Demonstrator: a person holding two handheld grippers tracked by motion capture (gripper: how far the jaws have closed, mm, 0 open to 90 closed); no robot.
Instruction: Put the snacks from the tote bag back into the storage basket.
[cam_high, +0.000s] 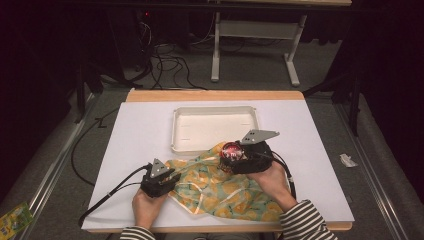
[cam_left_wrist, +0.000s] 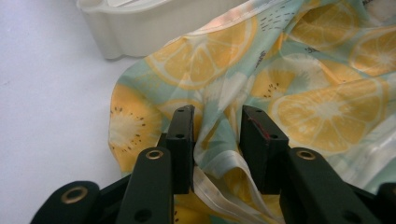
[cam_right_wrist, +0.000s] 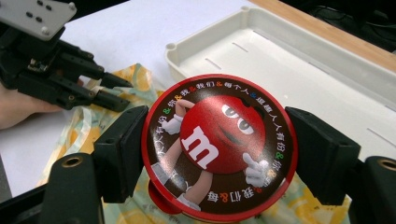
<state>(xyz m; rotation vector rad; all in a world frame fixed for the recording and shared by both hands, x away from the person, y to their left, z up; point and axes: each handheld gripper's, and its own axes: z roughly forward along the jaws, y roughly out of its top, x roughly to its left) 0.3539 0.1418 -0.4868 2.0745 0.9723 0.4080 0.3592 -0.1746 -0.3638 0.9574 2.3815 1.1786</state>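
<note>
Right claw (cam_right_wrist: 217, 154): clamped from both sides on a round red tin with a cartoon candy figure on its lid (cam_right_wrist: 218, 147); jaws set wide, pads pressed against the rim; tin held above the cloth, just in front of the tray.
Left claw (cam_left_wrist: 217, 144): jaws partly apart, a fold of thin glossy cloth printed with orange and lemon slices on pale green (cam_left_wrist: 299, 79) bunched between them; pads close to the fold, firm pinch not certain.
High view: both claws over the cloth, left claw (cam_high: 167, 179) at its near left corner, right claw (cam_high: 235, 152) at its far edge with the tin (cam_high: 231, 151) seen small and dark red; striped sleeves (cam_high: 305, 222) at the bottom edge.
Right gripper view: lid print legible, a ring of small coloured characters round the rim; left claw (cam_right_wrist: 114, 91) farther off, resting on the cloth (cam_right_wrist: 88, 121).
Left gripper view: hem of the cloth running under the jaws; rounded corner of the tray (cam_left_wrist: 140, 28) just beyond.
Counter (cam_high: 140, 135): white sheet over a wooden top, wood strip along the far edge.
Room: dark, grey floor, black cables (cam_high: 170, 65), white legs of a second table (cam_high: 252, 45) behind.
Tray: shallow cream rectangular plastic tray (cam_high: 177, 132), nothing lying in it; cloth edge touching its near wall.
</note>
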